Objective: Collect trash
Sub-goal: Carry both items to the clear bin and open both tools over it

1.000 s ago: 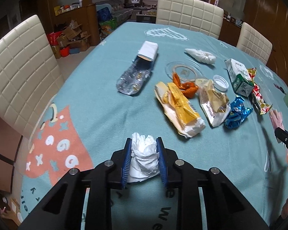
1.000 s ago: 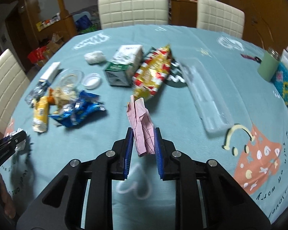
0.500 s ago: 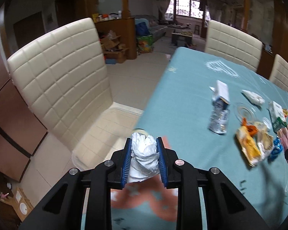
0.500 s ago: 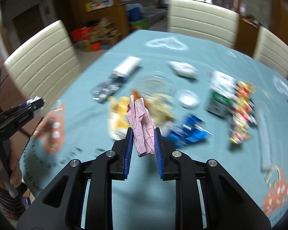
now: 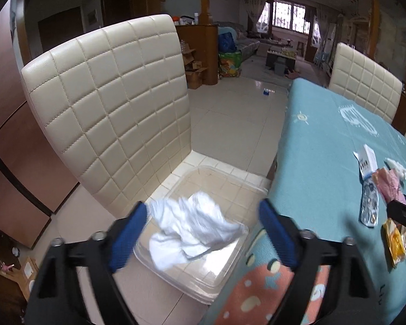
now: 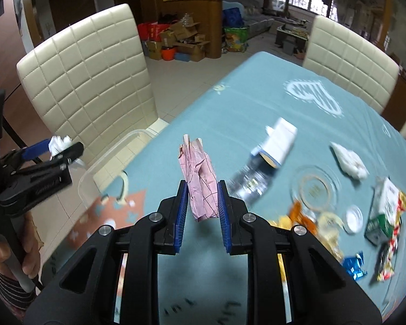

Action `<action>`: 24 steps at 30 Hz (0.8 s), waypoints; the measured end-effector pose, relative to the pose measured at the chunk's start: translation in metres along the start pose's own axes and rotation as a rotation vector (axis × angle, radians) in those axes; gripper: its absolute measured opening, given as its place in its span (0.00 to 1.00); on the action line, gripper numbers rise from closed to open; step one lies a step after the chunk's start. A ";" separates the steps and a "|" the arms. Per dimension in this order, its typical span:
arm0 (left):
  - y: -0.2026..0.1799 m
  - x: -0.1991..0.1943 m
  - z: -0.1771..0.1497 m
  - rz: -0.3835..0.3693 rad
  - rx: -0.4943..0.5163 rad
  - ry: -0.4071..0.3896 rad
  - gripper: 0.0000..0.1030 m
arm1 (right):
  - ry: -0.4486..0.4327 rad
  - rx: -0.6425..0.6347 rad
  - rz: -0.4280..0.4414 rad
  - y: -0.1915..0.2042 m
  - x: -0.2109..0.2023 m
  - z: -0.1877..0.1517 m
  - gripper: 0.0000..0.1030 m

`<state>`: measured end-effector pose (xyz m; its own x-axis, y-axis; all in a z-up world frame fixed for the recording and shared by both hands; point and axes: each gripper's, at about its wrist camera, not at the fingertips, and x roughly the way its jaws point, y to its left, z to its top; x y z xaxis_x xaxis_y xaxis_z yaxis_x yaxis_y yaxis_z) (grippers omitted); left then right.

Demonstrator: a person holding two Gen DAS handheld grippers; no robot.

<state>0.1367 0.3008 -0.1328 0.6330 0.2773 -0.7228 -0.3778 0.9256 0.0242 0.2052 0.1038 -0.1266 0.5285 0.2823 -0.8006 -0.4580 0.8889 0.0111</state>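
My left gripper (image 5: 203, 230) is open, jaws wide apart, above a clear plastic bin (image 5: 230, 189) that sits on a cream chair seat. A crumpled white tissue (image 5: 192, 224) hangs loose between the jaws, over the bin. My right gripper (image 6: 203, 203) is shut on a crumpled pink paper (image 6: 200, 178), held above the teal tablecloth (image 6: 230, 113). The left gripper (image 6: 59, 151) with the tissue also shows in the right wrist view, and the pink paper (image 5: 389, 187) shows in the left wrist view.
More trash lies on the table: a white box (image 6: 280, 140), a blister pack (image 6: 249, 181), a white tissue wad (image 6: 349, 159), a clear lid (image 6: 315, 187), a green carton (image 6: 379, 216), blue (image 6: 353, 266) and yellow wrappers. Cream chairs (image 5: 116, 103) stand around the table.
My left gripper swung off the table to over the bin on the chair and opened, freeing the tissue. My right gripper moved left across the table, still holding the pink paper.
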 end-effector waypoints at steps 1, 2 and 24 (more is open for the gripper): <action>0.002 0.001 0.000 0.011 0.001 -0.004 0.84 | 0.000 -0.007 -0.003 0.004 0.003 0.003 0.23; 0.003 0.002 0.000 0.026 0.004 -0.002 0.84 | 0.001 -0.015 -0.002 0.010 0.008 0.008 0.24; 0.082 0.001 -0.025 0.172 -0.088 0.001 0.84 | -0.070 -0.081 0.062 0.094 0.043 0.049 0.93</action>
<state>0.0896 0.3703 -0.1485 0.5532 0.4292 -0.7140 -0.5379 0.8385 0.0873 0.2199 0.2171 -0.1304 0.5451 0.3627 -0.7558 -0.5458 0.8379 0.0085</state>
